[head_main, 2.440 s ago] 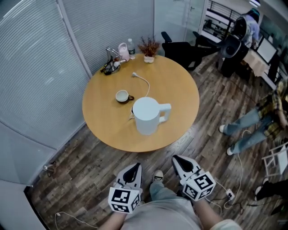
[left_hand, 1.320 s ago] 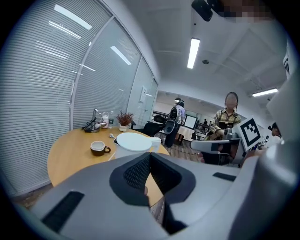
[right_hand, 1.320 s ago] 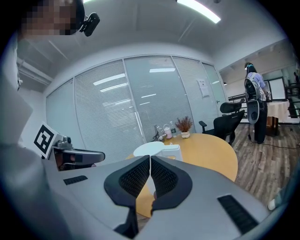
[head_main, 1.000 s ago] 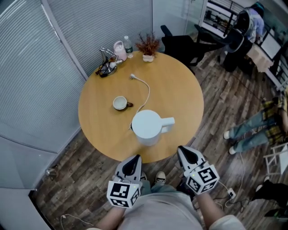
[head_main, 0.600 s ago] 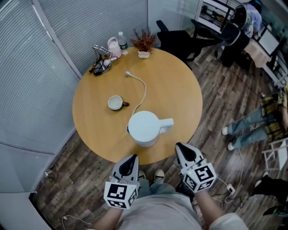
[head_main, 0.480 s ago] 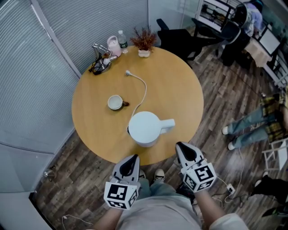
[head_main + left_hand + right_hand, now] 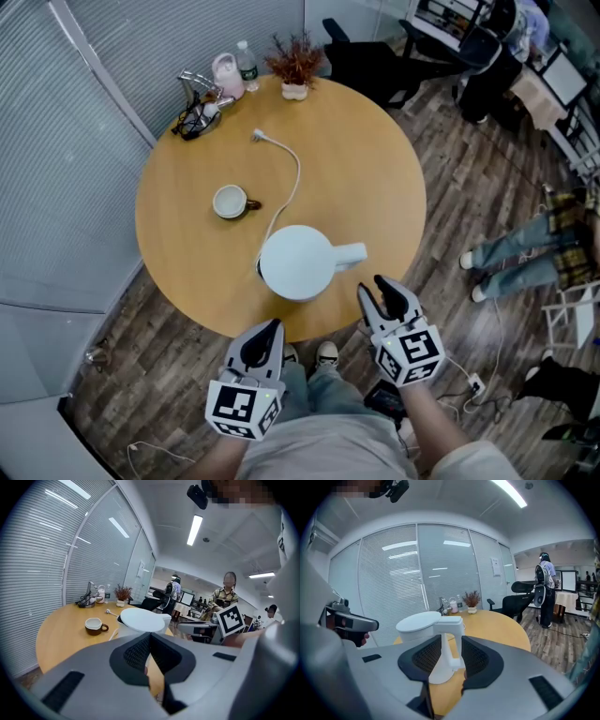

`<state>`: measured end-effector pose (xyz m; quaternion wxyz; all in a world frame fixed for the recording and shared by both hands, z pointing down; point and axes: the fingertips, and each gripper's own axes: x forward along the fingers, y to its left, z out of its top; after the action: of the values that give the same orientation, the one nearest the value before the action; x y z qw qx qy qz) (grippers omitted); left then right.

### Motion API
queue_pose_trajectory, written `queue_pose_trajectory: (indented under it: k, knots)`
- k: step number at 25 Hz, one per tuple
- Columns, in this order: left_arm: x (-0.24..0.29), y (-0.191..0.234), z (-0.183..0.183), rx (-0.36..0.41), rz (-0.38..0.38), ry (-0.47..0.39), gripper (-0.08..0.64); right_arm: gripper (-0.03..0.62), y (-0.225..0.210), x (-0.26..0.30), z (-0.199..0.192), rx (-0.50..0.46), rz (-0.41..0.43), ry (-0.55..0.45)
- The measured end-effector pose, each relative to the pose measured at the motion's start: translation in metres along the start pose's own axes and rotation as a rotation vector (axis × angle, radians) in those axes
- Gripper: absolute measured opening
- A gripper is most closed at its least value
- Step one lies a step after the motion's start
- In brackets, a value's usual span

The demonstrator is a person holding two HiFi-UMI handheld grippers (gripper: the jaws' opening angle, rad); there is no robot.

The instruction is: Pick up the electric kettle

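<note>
Head view, kettle: I see the white electric kettle (image 7: 298, 262) upright on the near part of the round wooden desk (image 7: 375, 159). Its lid is closed and its handle (image 7: 349, 253) sticks out to the right.
Head view, other things: a cup (image 7: 228, 201) sits left of the kettle, apart from it. A white cord (image 7: 292, 178) runs from the kettle toward the far side. A potted plant (image 7: 293, 67) and a bottle (image 7: 246, 64) stand at the far edge.
Head view, left tool: my left tool (image 7: 269, 328) hangs at the near desk edge, short of the kettle and not touching it.
Head view, right tool: my right tool (image 7: 375, 289) is at the desk edge just beside the end of the handle, with its tips clear of it.
Left gripper view, jaws: clenched, the pads meeting at the tips with nothing between them.
Left gripper view, beyond: the kettle stands straight ahead past the tips, with the cup to its left. The right tool and its marker cube (image 7: 232, 619) show on the right.
Right gripper view, jaws: released. They have just been opening, and the pads stand apart.
Right gripper view, handle: the handle lines up in the gap between the pads with space on both sides, and neither pad presses on it.
Right gripper view, beyond: the kettle's body sits left of the handle, and the left tool shows at the left edge.
</note>
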<state>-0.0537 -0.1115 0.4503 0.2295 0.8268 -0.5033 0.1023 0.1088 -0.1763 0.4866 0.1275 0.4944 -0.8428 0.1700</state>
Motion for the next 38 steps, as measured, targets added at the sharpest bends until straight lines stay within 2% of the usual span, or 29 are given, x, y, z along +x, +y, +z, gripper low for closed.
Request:
queue_pose_trajectory:
  k: [15,38]
  knots:
    - [0.007,0.014,-0.009,-0.008,-0.008,0.036,0.003,0.195,-0.015,0.054,-0.019,-0.030,-0.042,0.040]
    - [0.006,0.043,-0.025,-0.068,0.036,0.084,0.003,0.193,-0.027,0.106,-0.018,-0.045,-0.064,0.049]
